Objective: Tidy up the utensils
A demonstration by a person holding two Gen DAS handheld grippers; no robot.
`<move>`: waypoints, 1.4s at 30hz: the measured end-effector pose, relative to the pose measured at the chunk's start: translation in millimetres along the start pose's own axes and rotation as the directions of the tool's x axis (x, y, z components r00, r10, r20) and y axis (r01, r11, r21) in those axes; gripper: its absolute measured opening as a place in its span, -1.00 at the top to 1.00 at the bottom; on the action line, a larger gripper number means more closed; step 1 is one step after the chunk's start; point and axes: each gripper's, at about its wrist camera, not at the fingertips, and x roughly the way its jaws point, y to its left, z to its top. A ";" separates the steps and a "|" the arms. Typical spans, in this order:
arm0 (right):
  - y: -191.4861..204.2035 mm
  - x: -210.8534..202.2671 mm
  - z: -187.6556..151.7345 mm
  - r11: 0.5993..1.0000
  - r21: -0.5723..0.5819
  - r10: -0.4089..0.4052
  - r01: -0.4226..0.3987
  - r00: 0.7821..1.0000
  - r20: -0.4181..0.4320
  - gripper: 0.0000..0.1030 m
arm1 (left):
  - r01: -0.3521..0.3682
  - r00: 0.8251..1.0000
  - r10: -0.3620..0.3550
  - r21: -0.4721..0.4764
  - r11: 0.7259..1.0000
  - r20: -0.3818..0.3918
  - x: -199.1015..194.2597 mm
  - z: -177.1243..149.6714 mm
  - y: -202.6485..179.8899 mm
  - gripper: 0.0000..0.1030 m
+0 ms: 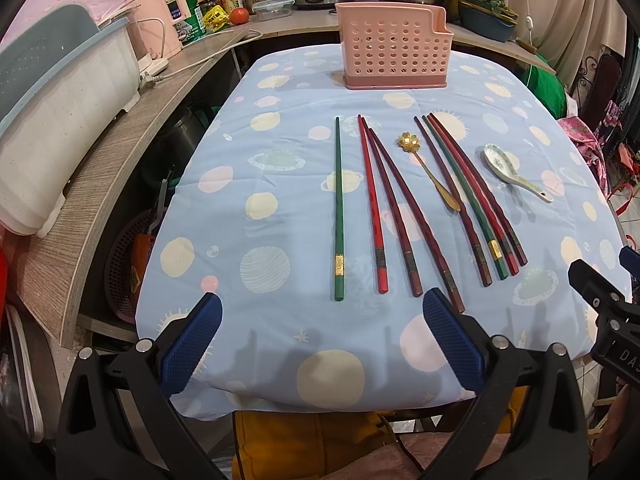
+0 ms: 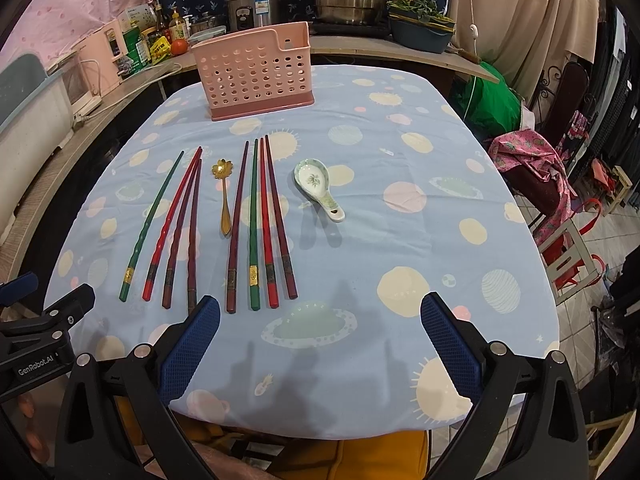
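Your left tongs (image 1: 322, 312) and right tongs (image 2: 320, 316): both spread wide, empty, hovering at the counter's (image 2: 400, 240) near edge. Chopsticks (image 1: 404, 208), gold spoon (image 1: 430, 172), ceramic spoon (image 2: 318, 188): flat just ahead of the tongs. Pink holder (image 1: 394, 50): upright, beyond them.

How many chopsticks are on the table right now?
8. Four lie left of the gold spoon: green chopstick, red, two dark red. Four lie between it and the ceramic spoon: dark red, green, red, dark red. None looks hidden.
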 end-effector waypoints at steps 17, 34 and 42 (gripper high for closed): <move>-6.5 25.9 7.3 1.000 0.019 0.003 -0.003 0.999 -0.040 -0.87 | 0.025 0.991 -0.036 -0.085 0.996 -0.130 67.2 7.3 30.9 -0.76; -33.2 75.7 61.7 0.988 0.137 0.082 -0.072 0.994 -0.073 -0.44 | 0.148 0.972 -0.161 -0.086 0.985 -0.174 90.7 15.8 27.4 0.56; -39.8 112.1 72.3 0.970 0.193 0.175 -0.148 0.976 -0.133 0.20 | 0.186 0.959 -0.204 -0.107 0.977 -0.196 93.8 20.5 26.3 0.85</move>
